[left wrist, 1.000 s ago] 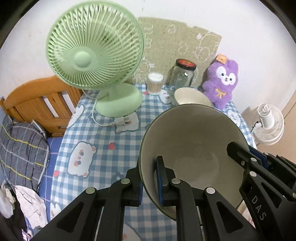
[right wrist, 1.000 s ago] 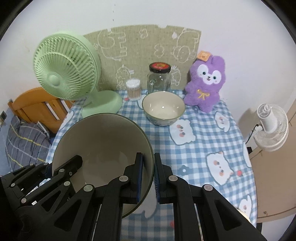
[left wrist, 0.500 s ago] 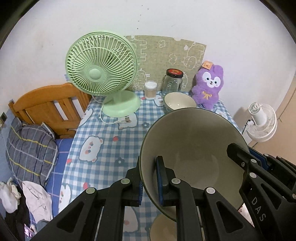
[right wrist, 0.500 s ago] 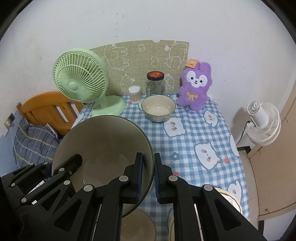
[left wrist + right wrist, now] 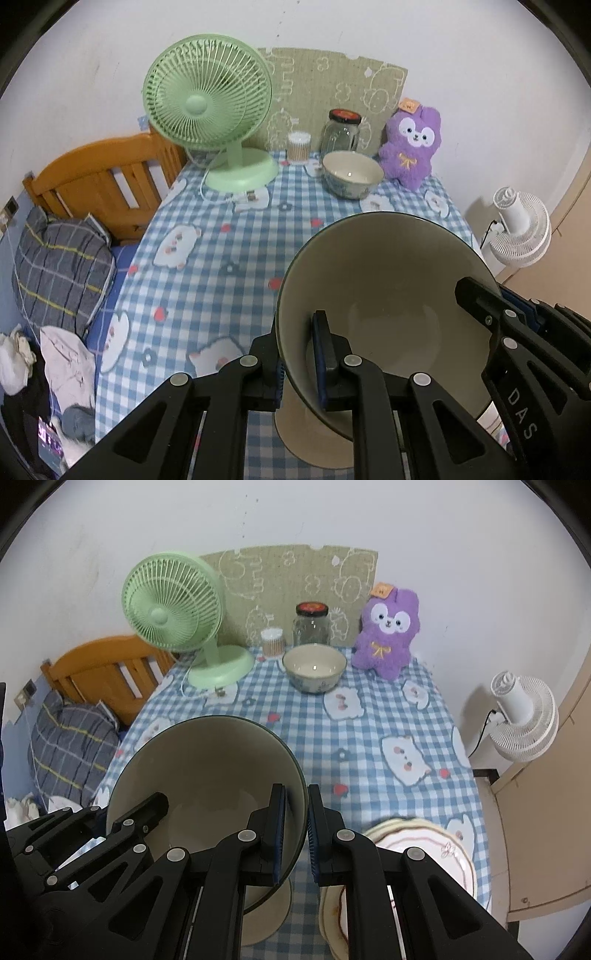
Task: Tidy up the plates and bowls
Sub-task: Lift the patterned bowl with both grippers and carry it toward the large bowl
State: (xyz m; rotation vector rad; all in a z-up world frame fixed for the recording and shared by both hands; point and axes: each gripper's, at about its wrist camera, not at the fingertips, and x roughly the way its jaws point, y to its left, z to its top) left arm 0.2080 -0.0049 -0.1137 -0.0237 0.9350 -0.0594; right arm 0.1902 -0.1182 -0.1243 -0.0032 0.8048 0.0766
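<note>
Left wrist view, lower right: your left hand-held gripper (image 5: 300, 360) and right hand-held gripper (image 5: 296, 836) clench opposite rims of the large bowl (image 5: 384, 306), raised above the counter (image 5: 221, 258). Likely heavy, glazed, breakable; keep gripping both rims.

The only lettering I can read is "DAS", in pale capitals running along the black arm of the right gripper (image 5: 476, 295), seen at the lower right of the left wrist view. The orange tag (image 5: 382, 589) on the purple plush toy (image 5: 388, 631) is too small to read.
</note>
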